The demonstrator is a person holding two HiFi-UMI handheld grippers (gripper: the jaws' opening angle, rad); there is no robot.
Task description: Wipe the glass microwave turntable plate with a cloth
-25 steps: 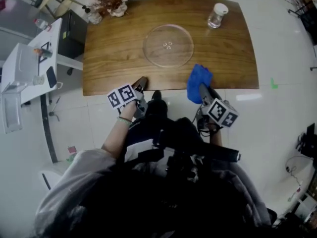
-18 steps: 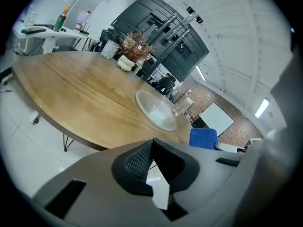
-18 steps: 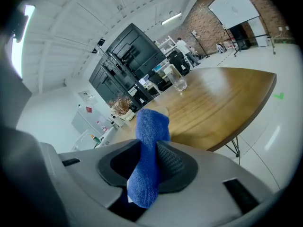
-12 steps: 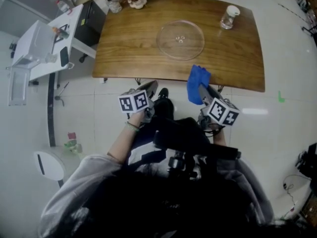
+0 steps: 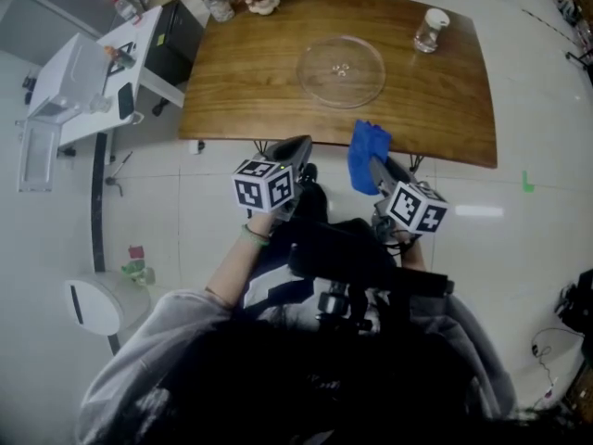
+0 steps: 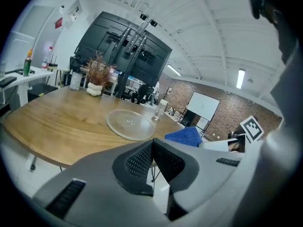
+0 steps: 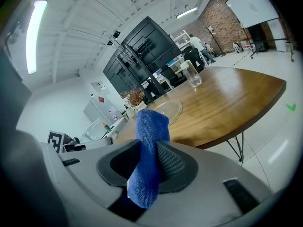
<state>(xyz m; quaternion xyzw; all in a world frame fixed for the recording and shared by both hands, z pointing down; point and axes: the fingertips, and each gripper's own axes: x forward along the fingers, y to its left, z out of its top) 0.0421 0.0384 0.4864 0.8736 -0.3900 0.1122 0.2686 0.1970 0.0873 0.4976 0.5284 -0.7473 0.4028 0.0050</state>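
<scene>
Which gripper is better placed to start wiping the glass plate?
Right, most likely. The right gripper is shut on the blue cloth, by the near edge of the table, facing the glass plate. The left gripper is shut on nothing.

Blue cloth (image 5: 369,156), clear glass plate (image 5: 340,70), brown wood-grain table (image 5: 246,86)

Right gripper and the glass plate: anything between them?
Only bare tabletop. In the head view, the right gripper, shut on the blue cloth, faces the glass plate across open wood.
</scene>
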